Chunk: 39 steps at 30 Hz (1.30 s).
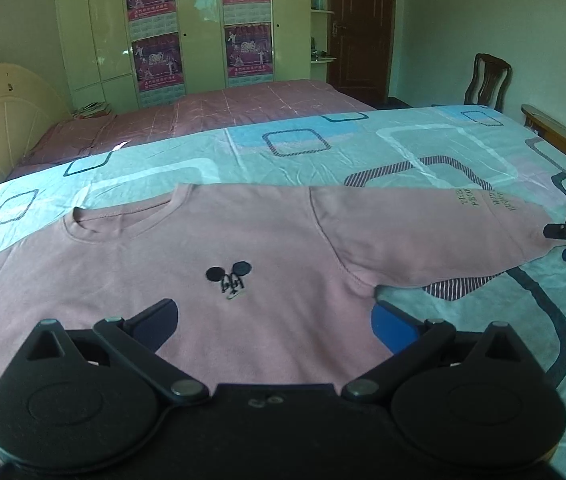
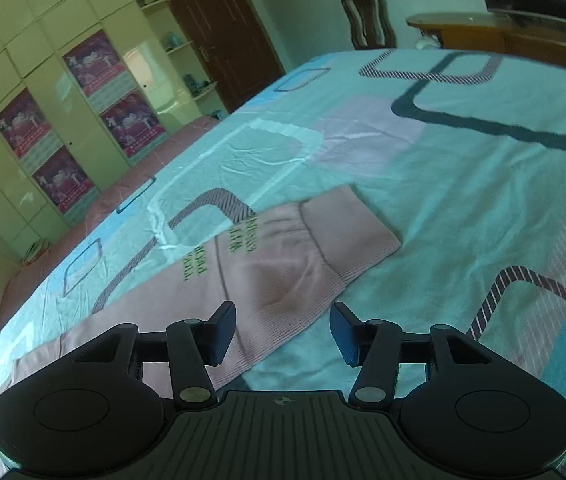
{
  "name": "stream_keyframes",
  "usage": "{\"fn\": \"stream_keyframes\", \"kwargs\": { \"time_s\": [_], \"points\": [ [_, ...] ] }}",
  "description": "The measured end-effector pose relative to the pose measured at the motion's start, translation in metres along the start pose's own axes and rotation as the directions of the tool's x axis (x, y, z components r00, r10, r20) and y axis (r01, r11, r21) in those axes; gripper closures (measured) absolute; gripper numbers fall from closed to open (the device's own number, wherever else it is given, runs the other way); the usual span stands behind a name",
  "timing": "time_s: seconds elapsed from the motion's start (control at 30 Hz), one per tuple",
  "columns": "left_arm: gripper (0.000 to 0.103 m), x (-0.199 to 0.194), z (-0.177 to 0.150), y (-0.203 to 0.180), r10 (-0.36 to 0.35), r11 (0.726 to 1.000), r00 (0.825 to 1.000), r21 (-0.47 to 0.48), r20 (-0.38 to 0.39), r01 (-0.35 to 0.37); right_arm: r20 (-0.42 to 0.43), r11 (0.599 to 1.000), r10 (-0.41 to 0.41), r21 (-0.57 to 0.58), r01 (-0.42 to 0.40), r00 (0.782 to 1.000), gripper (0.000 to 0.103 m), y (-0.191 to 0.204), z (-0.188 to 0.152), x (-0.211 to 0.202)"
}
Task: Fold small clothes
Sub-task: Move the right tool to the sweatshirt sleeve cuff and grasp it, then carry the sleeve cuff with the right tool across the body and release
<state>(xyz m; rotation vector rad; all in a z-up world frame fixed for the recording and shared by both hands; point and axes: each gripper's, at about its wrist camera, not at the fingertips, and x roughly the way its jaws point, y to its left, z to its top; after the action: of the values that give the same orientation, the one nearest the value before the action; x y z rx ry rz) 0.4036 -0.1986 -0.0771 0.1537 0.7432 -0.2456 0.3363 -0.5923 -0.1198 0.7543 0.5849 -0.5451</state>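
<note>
On a bed [image 1: 423,152] spread with a teal patterned sheet, a pink sweatshirt [image 1: 211,248] lies flat and face up, its small embroidered emblem [image 1: 229,278] at mid-chest and one long sleeve [image 2: 283,248] stretched out sideways from the body. Above the sweatshirt's lower chest hovers the left hand-held gripper [image 1: 275,320], jaws wide apart and empty. Over the sleeve, short of its ribbed cuff [image 2: 347,236], sits the right hand-held gripper [image 2: 283,332], its jaws partly apart with pink cloth showing between them but not pinched. The garment appears unfolded, so the step in hand is probably the first fold, bringing the sleeve across the chest. To do it well, the right jaws should bite the sleeve's near edge close to the cuff, taking both layers, then lift only enough to clear the sweatshirt and lay the sleeve straight across. Pressing the left gripper on the chest would keep the body from dragging.
</note>
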Motion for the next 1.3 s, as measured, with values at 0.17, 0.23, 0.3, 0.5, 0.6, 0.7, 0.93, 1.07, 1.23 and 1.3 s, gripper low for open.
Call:
{"fn": "stream_keyframes", "kwargs": {
  "time_s": [0.17, 0.23, 0.3, 0.5, 0.6, 0.7, 0.93, 1.07, 1.23, 1.3],
  "points": [
    [0.001, 0.019, 0.009, -0.006, 0.013, 1.000, 0.999, -0.001, -0.035, -0.013, -0.031, 0.996, 0.048, 0.083, -0.045, 0.998, 0.050, -0.023, 0.004, 0.019],
    [0.001, 0.021, 0.011, -0.003, 0.023, 1.000, 0.999, -0.011, -0.043, -0.023, -0.022, 0.992, 0.070, 0.104, -0.067, 0.997, 0.051, -0.027, 0.005, 0.022],
    [0.001, 0.022, 0.011, 0.003, 0.037, 0.999, 0.998, -0.018, -0.046, -0.038, -0.019, 0.991, 0.057, 0.121, -0.055, 0.998, 0.065, -0.030, 0.007, 0.024],
    [0.001, 0.021, 0.013, 0.049, 0.088, 0.994, 0.995, -0.055, -0.050, -0.091, -0.002, 0.994, 0.002, 0.111, -0.002, 1.000, 0.083, -0.032, 0.015, 0.023],
    [0.009, 0.028, 0.011, 0.090, 0.051, 0.993, 0.994, -0.105, -0.096, -0.061, 0.003, 0.998, -0.062, 0.006, 0.062, 0.998, 0.093, -0.016, 0.019, 0.024],
    [0.009, 0.027, 0.005, 0.125, 0.052, 0.987, 0.993, -0.147, -0.109, -0.068, 0.041, 0.988, -0.079, -0.127, 0.083, 0.996, 0.094, 0.019, 0.021, 0.016],
    [0.005, 0.015, -0.025, 0.189, 0.031, 0.979, 0.995, -0.198, -0.091, -0.048, 0.067, 0.926, 0.111, -0.368, -0.079, 0.992, 0.094, 0.153, -0.022, -0.021],
    [0.005, 0.002, -0.046, 0.226, 0.040, 0.964, 0.996, -0.261, -0.083, -0.060, -0.028, 0.819, 0.243, -0.529, -0.221, 0.970, 0.094, 0.251, -0.090, -0.027],
    [0.005, -0.020, -0.074, 0.272, 0.072, 0.939, 0.994, -0.331, -0.085, -0.097, -0.177, 0.632, 0.324, -0.691, -0.351, 0.930, 0.094, 0.342, -0.198, -0.028],
    [0.005, -0.029, -0.083, 0.288, 0.087, 0.929, 0.992, -0.352, -0.088, -0.112, -0.231, 0.557, 0.330, -0.735, -0.387, 0.915, 0.094, 0.367, -0.240, -0.027]
  ]
}}
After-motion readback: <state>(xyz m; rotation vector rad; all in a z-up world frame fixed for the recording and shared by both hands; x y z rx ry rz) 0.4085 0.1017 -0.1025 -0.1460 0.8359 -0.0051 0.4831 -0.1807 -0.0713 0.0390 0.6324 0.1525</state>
